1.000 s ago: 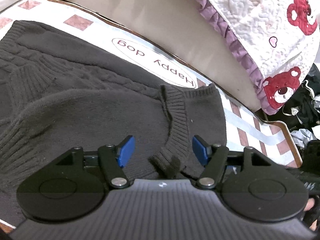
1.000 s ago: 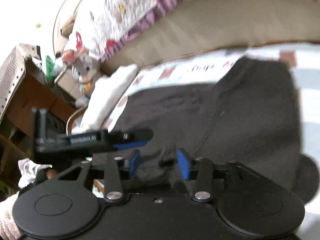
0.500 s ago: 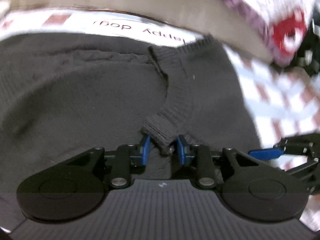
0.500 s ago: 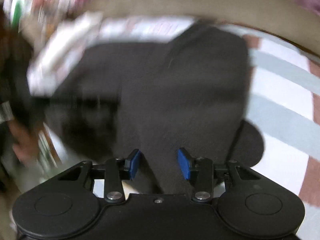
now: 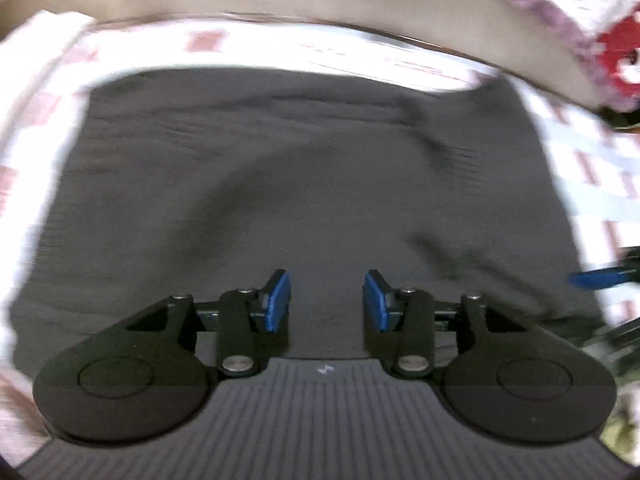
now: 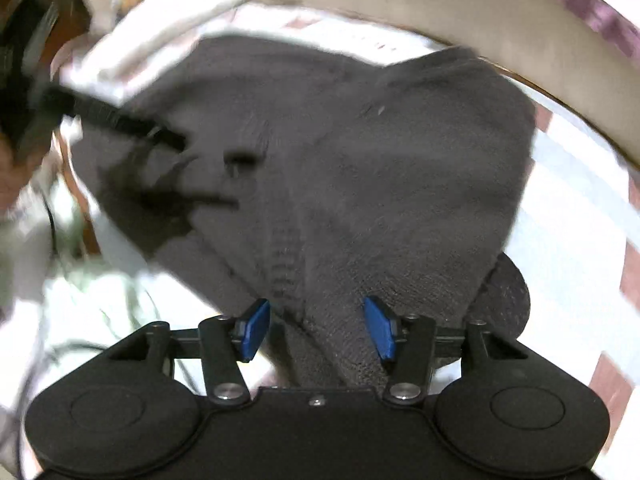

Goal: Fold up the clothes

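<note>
Left gripper [image 5: 326, 300] released sweater cuff, now spread, empty; right gripper [image 6: 316, 330] spread astride dark knit sweater [image 5: 304, 184] edge near blanket [image 6: 568, 232] front edge; sleeve laid across, fold advancing.

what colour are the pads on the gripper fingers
Blue pads, clearest in the left wrist view; the sweater is dark grey.

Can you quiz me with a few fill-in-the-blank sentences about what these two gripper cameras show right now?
1. The dark garment spread on the bed is a knitted ____.
2. The left gripper has its blue pads apart, so it is ____.
3. The pads on the right gripper are coloured ____.
4. Between the right gripper's open pads lies a ____ of the garment.

Missing words: sweater; open; blue; fold
</note>
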Motion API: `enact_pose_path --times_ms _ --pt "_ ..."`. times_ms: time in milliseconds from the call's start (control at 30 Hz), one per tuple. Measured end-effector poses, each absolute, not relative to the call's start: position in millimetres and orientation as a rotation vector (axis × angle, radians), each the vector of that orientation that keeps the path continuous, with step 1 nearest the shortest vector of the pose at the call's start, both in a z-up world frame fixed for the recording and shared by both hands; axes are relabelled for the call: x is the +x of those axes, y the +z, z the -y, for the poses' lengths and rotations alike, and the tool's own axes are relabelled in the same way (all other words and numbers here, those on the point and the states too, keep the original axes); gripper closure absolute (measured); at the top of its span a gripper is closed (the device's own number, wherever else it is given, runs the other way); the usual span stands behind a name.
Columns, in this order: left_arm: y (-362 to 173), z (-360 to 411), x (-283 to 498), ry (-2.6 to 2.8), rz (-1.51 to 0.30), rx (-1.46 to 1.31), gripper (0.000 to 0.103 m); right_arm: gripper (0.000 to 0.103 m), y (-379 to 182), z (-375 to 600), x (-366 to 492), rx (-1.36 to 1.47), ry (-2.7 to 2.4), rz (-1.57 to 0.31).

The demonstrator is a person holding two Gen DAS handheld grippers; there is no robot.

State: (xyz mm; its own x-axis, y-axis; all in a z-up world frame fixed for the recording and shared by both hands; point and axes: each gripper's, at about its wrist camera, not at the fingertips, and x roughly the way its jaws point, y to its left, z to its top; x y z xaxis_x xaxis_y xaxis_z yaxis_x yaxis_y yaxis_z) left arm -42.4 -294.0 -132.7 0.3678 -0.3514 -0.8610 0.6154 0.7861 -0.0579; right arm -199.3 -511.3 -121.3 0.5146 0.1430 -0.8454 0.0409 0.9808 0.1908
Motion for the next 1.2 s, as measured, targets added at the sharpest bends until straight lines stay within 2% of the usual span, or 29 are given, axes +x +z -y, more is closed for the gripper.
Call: enact_pose_path --times_ms 100,133,167,233,300,400,600,867,1067,1100,1133,1167,1200 --pt "-115 242 -15 -0.472 -0.989 0.24 0.041 0.044 -107 534 -210 0.399 0.097 -0.903" --pt "-112 223 -3 -0.427 -1.004 0.175 0.033 0.044 -102 541 -212 0.465 0.104 -0.859" --pt "-114 202 10 -0.392 -1.041 0.064 0.03 0.042 -101 542 -210 0.489 0.052 -0.847" --pt "-121 161 34 -0.312 -1.109 -0.157 0.03 0.042 -98 543 -205 0.534 -0.053 -0.823" --pt "-131 135 47 -0.216 -1.125 -0.225 0.03 0.042 -100 532 -192 0.473 -0.199 -0.83" --pt "-146 121 58 -0.137 -1.097 -0.208 0.027 0.042 -100 509 -174 0.437 -0.275 -0.8" --pt "-179 125 79 -0.104 -1.206 -0.255 0.025 0.042 -114 473 -162 0.607 -0.242 -0.676" --pt "-192 133 83 -0.125 -1.221 -0.265 0.008 0.042 -126 465 -150 0.575 -0.188 -0.656" --pt "-198 131 84 -0.136 -1.225 -0.29 0.003 0.042 -124 470 -155 0.599 -0.2 -0.648" --pt "-199 131 84 -0.138 -1.226 -0.294 0.003 0.042 -123 469 -155 0.592 -0.199 -0.647" --pt "-199 134 83 -0.139 -1.217 -0.263 0.008 0.042 -122 468 -156 0.584 -0.199 -0.645" --pt "-197 139 81 -0.141 -1.204 -0.212 0.029 0.042 -120 468 -156 0.576 -0.198 -0.643" --pt "-196 144 80 -0.142 -1.19 -0.162 0.046 0.042 -119 467 -156 0.567 -0.199 -0.642"
